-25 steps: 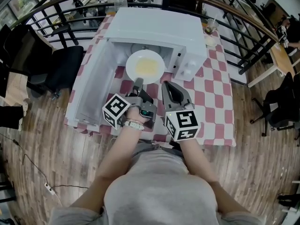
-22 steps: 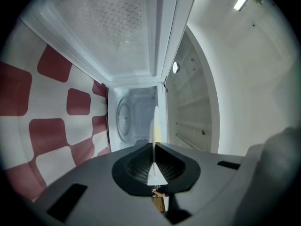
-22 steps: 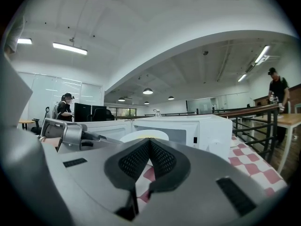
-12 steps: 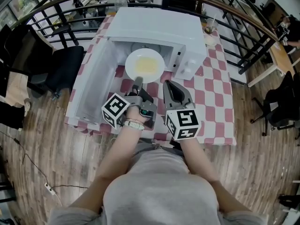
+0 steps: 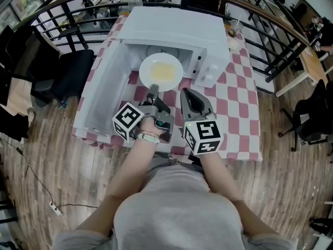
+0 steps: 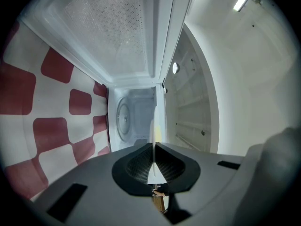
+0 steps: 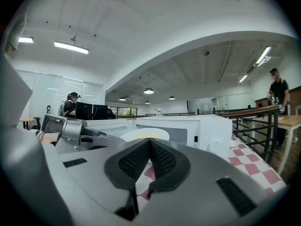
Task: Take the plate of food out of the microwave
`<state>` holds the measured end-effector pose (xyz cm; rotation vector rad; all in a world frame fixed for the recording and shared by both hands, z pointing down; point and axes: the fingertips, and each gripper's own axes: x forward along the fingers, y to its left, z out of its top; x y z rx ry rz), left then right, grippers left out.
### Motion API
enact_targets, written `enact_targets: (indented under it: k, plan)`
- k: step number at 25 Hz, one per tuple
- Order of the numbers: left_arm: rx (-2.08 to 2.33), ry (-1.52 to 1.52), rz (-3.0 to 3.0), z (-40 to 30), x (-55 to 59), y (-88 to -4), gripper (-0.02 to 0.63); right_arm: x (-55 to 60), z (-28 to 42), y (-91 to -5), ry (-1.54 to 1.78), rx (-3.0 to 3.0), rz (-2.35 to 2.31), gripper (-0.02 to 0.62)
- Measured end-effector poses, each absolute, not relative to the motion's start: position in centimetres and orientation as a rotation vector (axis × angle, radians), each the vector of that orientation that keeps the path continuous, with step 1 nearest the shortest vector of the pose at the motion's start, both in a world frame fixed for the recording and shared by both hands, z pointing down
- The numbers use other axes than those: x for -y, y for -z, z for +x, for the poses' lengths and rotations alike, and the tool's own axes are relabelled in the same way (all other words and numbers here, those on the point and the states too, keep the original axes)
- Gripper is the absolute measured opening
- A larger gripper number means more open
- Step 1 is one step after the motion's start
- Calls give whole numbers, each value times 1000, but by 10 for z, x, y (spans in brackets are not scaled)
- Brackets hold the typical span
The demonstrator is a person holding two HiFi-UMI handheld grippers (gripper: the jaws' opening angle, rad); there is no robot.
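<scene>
1. The table, under a red-and-white checked cloth, carries everything;
2. The white microwave stands on it, its door swung wide to the left;
3. The plate of food is at the microwave's mouth;
4. The left gripper is clamped on the plate's near rim; the right gripper, just beside, has its jaws pressed together on nothing.

My left gripper reaches forward, jaws pinched on the plate rim, right gripper alongside, jaws together.
</scene>
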<state>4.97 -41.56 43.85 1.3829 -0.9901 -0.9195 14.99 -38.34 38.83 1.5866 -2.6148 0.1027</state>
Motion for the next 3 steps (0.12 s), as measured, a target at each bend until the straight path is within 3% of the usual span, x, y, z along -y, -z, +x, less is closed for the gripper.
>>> enact_targets:
  k: [3]
  plan:
    - [994, 920, 1377, 49, 415, -439, 17, 383, 148, -389, -106, 2617, 1578, 25]
